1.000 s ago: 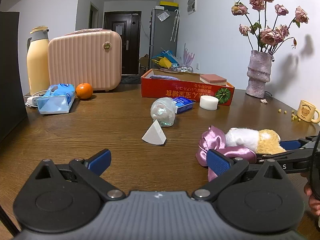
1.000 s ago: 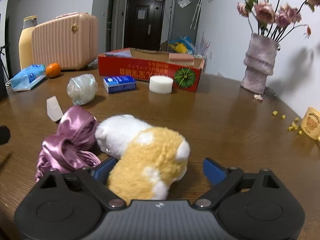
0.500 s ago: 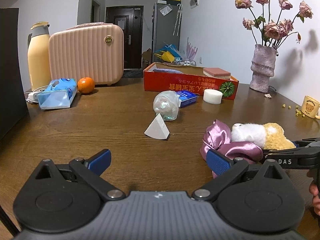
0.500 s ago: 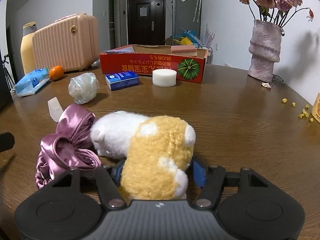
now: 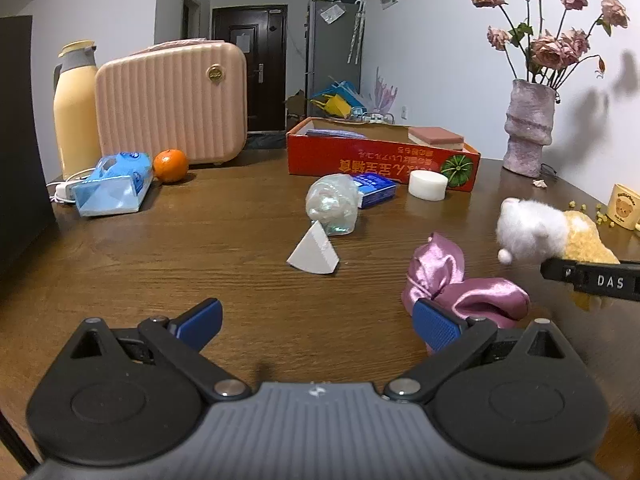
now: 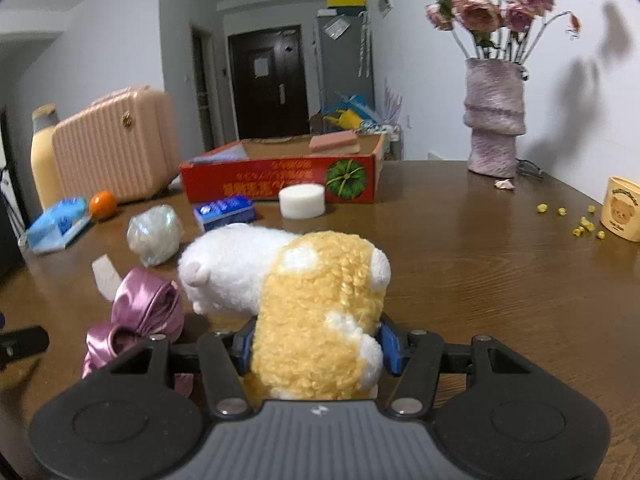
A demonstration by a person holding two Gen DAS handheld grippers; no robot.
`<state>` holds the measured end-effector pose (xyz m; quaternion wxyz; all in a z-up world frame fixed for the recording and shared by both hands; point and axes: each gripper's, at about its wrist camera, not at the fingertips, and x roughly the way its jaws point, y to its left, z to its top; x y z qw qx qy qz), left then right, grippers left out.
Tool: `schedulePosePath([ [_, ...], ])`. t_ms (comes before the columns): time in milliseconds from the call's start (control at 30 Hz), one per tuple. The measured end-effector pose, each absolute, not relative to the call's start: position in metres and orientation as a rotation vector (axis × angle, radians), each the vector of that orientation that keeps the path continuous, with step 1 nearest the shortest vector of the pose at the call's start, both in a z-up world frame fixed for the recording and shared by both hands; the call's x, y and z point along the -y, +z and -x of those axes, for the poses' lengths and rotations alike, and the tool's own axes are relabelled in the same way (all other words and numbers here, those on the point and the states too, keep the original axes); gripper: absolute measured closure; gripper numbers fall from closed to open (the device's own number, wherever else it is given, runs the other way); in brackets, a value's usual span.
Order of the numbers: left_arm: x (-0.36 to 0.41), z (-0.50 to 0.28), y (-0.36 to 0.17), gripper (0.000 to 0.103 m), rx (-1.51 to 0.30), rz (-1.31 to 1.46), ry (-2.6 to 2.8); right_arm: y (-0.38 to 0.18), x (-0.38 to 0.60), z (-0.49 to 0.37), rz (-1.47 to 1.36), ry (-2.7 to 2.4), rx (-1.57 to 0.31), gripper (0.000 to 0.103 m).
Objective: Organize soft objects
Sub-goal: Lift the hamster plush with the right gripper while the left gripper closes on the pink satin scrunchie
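My right gripper (image 6: 316,350) is shut on a yellow and white plush toy (image 6: 312,300) and holds it lifted above the table; the toy also shows at the right of the left wrist view (image 5: 536,232). A pink satin scrunchie (image 5: 460,284) lies on the wooden table (image 5: 240,240), just beyond my left gripper's right finger, and shows in the right wrist view (image 6: 140,316). My left gripper (image 5: 316,320) is open and empty, low over the table. A white wedge sponge (image 5: 314,250), a clear crumpled bag (image 5: 332,204) and a white round sponge (image 5: 428,185) lie further off.
A red cardboard box (image 5: 380,156) holding a pink sponge block (image 5: 436,136) stands at the back. A pink case (image 5: 172,100), a yellow thermos (image 5: 76,108), a tissue pack (image 5: 116,184), an orange (image 5: 171,165), a blue packet (image 5: 376,190), a vase (image 5: 528,124) and a yellow mug (image 5: 624,206) surround it.
My right gripper closed on the plush toy and lifted it off the table, away from the scrunchie. My left gripper stayed open and barely moved.
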<state>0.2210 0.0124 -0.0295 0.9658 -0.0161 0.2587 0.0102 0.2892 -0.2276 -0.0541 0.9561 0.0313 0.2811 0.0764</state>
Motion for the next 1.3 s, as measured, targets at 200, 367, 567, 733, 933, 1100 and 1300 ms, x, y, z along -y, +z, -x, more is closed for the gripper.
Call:
schedulePosePath([
  [200,0.002,-0.223,-0.027,0.0,-0.535,0.049,-0.053,-0.051,0.241,-0.286,-0.115,0.131,-0.538,0.047],
  [367,0.025,-0.224,-0.028,0.0,-0.541,0.008,-0.117,-0.049,0.249,-0.284,-0.136,0.116,-0.526,0.047],
  [567,0.055,-0.23,-0.034,0.0,-0.564,-0.061,-0.151,-0.049,0.257,-0.281,-0.147,0.111,-0.52,0.047],
  [733,0.071,-0.244,-0.04,0.0,-0.595,-0.1,-0.146,-0.049,0.265,-0.278,-0.156,0.106,-0.515,0.046],
  [933,0.079,-0.264,-0.046,0.0,-0.635,-0.105,-0.129,-0.049,0.276,-0.278,-0.172,0.094,-0.512,0.046],
  [1100,0.086,-0.284,-0.052,0.0,-0.66,-0.122,-0.112,-0.05,0.282,-0.278,-0.181,0.091,-0.513,0.046],
  [1300,0.084,-0.299,-0.061,0.0,-0.718,-0.101,-0.126,-0.05,0.281,-0.277,-0.177,0.099,-0.517,0.046],
])
